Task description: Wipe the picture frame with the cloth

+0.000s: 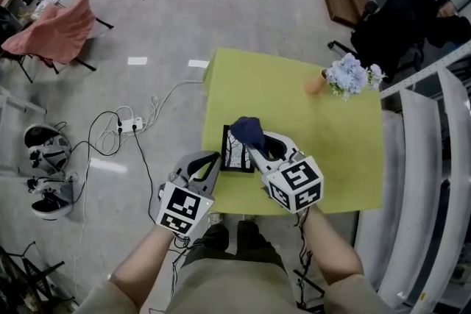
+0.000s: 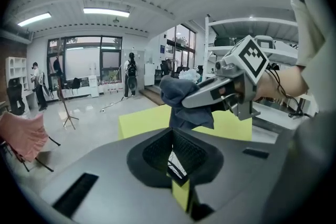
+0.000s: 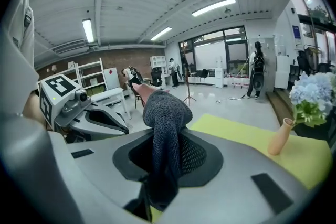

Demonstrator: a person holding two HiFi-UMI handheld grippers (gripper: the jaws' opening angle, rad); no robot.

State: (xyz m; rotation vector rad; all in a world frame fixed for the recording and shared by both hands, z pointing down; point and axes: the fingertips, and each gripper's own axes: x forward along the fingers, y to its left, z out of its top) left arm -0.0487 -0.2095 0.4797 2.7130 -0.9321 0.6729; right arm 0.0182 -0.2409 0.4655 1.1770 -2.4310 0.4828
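A small black picture frame [image 1: 235, 152] with a line drawing stands propped up near the front edge of the yellow-green table [image 1: 331, 158]. My left gripper [image 1: 215, 160] is shut on the frame's left edge; in the left gripper view the thin frame [image 2: 177, 167] sits clamped between the jaws. My right gripper [image 1: 252, 145] is shut on a dark blue cloth [image 1: 248, 130], which bunches out above the frame's top. The right gripper view shows the cloth [image 3: 165, 128] hanging between the jaws. From the left gripper view the cloth [image 2: 181, 97] hangs just beyond the frame.
A peach vase [image 1: 315, 83] with pale blue flowers [image 1: 349, 76] stands at the table's far right. White shelving [image 1: 434, 143] runs along the right side. Cables and a power strip [image 1: 131, 125] lie on the floor to the left, with a pink-draped chair [image 1: 55, 33] further back.
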